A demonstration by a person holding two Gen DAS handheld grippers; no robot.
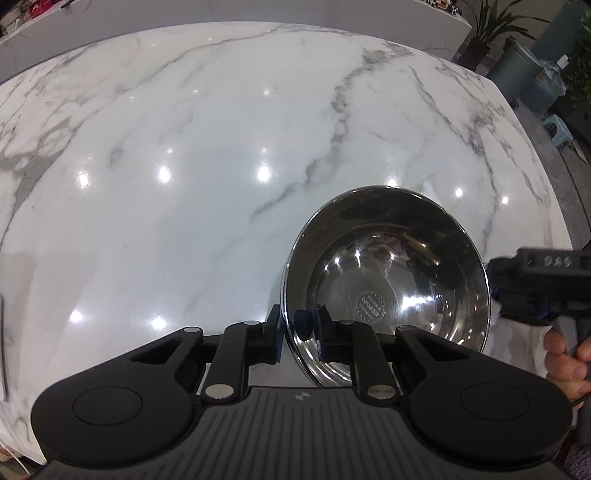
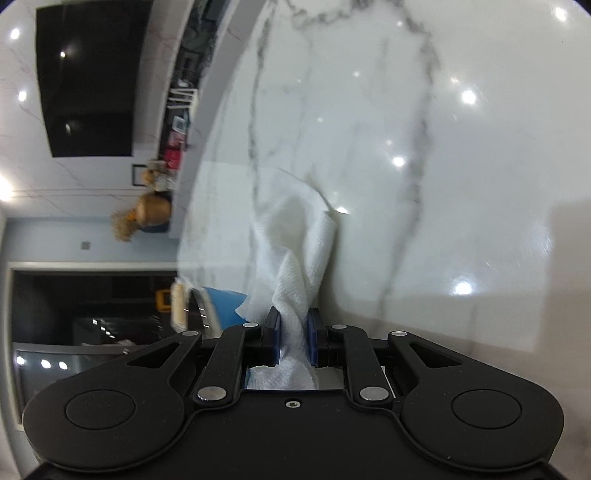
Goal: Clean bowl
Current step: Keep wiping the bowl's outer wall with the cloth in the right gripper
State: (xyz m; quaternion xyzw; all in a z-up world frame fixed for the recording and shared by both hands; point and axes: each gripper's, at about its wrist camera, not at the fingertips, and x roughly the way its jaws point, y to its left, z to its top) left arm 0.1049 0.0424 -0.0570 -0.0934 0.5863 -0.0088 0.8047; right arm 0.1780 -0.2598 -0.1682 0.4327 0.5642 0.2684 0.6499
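Observation:
A shiny steel bowl [image 1: 388, 280] stands tilted over the white marble counter [image 1: 192, 147], its inside facing the left wrist camera. My left gripper [image 1: 298, 334] is shut on the bowl's near-left rim, one pad outside and one inside. In the same view the right gripper's black body [image 1: 535, 284] shows at the right edge beside the bowl, with a person's hand [image 1: 565, 362] on its handle. In the right wrist view my right gripper [image 2: 293, 336] is shut on a crumpled white paper towel [image 2: 295, 254] that sticks out forward over the counter [image 2: 461, 166].
The counter's far edge [image 1: 258, 26] borders a white ledge. Past the right corner stand a grey bin [image 1: 517, 70], a potted plant [image 1: 484, 29] and a small blue stool [image 1: 557, 127]. A dark screen [image 2: 88, 81] and shelf clutter fill the room side in the right wrist view.

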